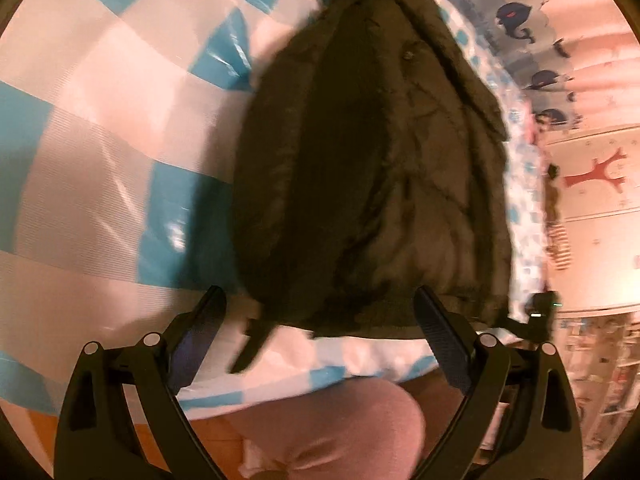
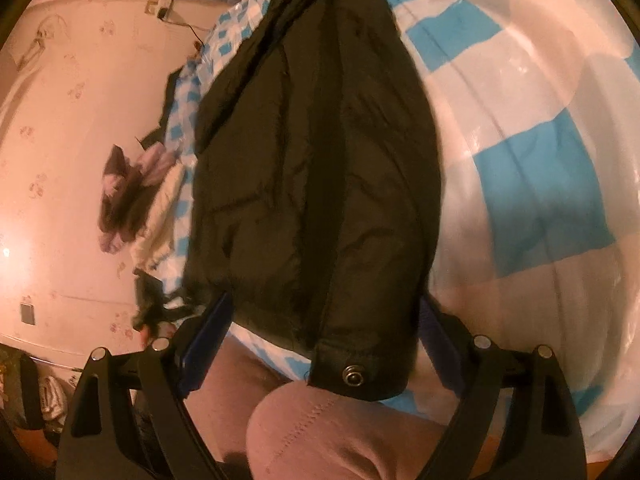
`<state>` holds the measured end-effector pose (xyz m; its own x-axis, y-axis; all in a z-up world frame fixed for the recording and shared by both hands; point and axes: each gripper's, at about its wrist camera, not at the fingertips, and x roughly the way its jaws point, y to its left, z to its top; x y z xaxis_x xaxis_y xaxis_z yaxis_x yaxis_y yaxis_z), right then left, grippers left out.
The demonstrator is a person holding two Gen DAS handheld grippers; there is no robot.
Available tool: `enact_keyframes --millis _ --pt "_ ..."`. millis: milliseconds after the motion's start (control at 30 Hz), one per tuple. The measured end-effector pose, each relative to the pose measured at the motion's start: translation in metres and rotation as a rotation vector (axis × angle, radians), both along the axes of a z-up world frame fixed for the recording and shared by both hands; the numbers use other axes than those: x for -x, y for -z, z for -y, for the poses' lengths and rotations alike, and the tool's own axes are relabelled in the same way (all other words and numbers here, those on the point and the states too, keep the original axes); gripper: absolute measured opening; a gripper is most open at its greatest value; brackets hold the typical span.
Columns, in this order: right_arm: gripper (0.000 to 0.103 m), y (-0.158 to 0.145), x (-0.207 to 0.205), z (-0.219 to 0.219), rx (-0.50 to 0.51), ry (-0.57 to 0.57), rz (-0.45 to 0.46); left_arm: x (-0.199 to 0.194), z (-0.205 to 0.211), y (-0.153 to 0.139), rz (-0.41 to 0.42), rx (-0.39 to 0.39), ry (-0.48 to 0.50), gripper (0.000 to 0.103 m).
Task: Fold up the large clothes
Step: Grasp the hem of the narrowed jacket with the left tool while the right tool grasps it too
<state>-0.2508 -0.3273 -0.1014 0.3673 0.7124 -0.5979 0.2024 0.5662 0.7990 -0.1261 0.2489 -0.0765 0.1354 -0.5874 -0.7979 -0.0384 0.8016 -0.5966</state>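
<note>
Lengthwise, the dark jacket (image 1: 368, 168) lies on the checked bed cover (image 1: 100, 140), its long axis running up the frame from both wide-open, empty claws, left claw (image 1: 320, 320) and right claw (image 2: 324, 320) flanking its near hem.

There is one dark padded jacket (image 2: 316, 168), and it lies on one sheet with blue and white checks (image 2: 540, 184). On the jacket's near hem I count one metal snap button (image 2: 352, 378). There are two grippers, the left gripper (image 1: 320, 312) and the right gripper (image 2: 324, 316), each with two fingers. One knee in pink cloth (image 2: 332, 432) is below them. Beside the sheet there is one small heap of other clothes (image 2: 128, 196).
</note>
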Motion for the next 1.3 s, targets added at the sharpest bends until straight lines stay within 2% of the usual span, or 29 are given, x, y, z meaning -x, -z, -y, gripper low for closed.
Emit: enact_keyframes --millis 33,100,167,233,300,367,400,433,533,633,700,900,967,1000,1067,1100,1133,1167,1200,1267,1300 --pt "0.086 0.001 -0.001 0.000 -0.003 -0.002 -0.006 0.001 0.002 0.001 -0.002 0.000 0.006 0.091" --pt "0.086 0.001 -0.004 0.000 -0.013 -0.002 -0.009 0.000 0.007 0.005 -0.005 -0.047 0.022 0.091" --pt "0.084 -0.001 -0.008 -0.004 -0.013 -0.014 0.000 -0.002 0.007 0.007 -0.008 -0.045 0.019 0.090" --pt "0.066 -0.003 -0.009 -0.010 0.014 -0.041 0.016 -0.003 0.005 0.006 -0.006 -0.026 -0.002 0.090" --pt "0.039 -0.003 -0.012 -0.014 0.026 -0.049 0.012 -0.004 0.004 0.004 0.009 -0.026 -0.024 0.089" --pt "0.031 -0.004 -0.013 -0.015 0.034 -0.053 0.023 -0.008 0.003 0.004 0.006 -0.046 -0.037 0.067" --pt "0.029 -0.005 -0.014 -0.017 0.039 -0.056 0.026 -0.009 0.005 0.006 -0.014 -0.056 -0.039 0.049" --pt "0.027 -0.005 -0.014 -0.018 0.043 -0.056 0.030 -0.011 0.004 0.007 -0.019 -0.060 -0.046 0.038" --pt "0.021 -0.013 -0.013 -0.020 0.041 -0.044 0.061 -0.012 0.006 -0.002 0.011 -0.072 -0.053 0.015" --pt "0.016 -0.034 -0.008 -0.016 0.008 -0.011 0.131 -0.006 0.007 -0.023 0.057 -0.049 -0.055 0.008" --pt "0.015 -0.054 -0.002 -0.010 -0.019 0.010 0.184 0.003 0.008 -0.047 0.093 0.001 -0.056 0.007" --pt "0.015 -0.123 0.043 0.009 -0.049 -0.024 0.310 0.056 0.002 -0.114 0.177 0.103 0.012 0.006" --pt "0.015 -0.129 0.065 0.013 -0.047 -0.062 0.308 0.080 -0.002 -0.119 0.176 0.114 0.062 0.007" --pt "0.015 -0.127 0.074 0.015 -0.041 -0.084 0.298 0.094 -0.003 -0.113 0.149 0.113 0.118 0.009" --pt "0.023 -0.111 0.092 0.018 -0.023 -0.125 0.235 0.110 -0.007 -0.090 0.079 0.064 0.193 0.027" --pt "0.039 -0.096 0.100 0.022 -0.023 -0.133 0.187 0.115 -0.013 -0.075 0.044 0.028 0.196 0.044" --pt "0.048 -0.076 0.107 0.030 -0.047 -0.120 0.133 0.115 -0.021 -0.063 0.019 -0.003 0.171 0.053" --pt "0.056 -0.061 0.112 0.036 -0.067 -0.099 0.094 0.114 -0.029 -0.054 0.006 -0.013 0.139 0.053" --pt "0.057 -0.050 0.115 0.041 -0.080 -0.080 0.071 0.110 -0.040 -0.047 -0.002 0.005 0.103 0.053" --pt "0.061 -0.033 0.121 0.055 -0.120 -0.022 0.047 0.103 -0.059 -0.038 -0.008 0.047 0.015 0.061" --pt "0.065 -0.027 0.124 0.061 -0.158 0.007 0.051 0.102 -0.069 -0.035 -0.002 0.056 -0.032 0.070"
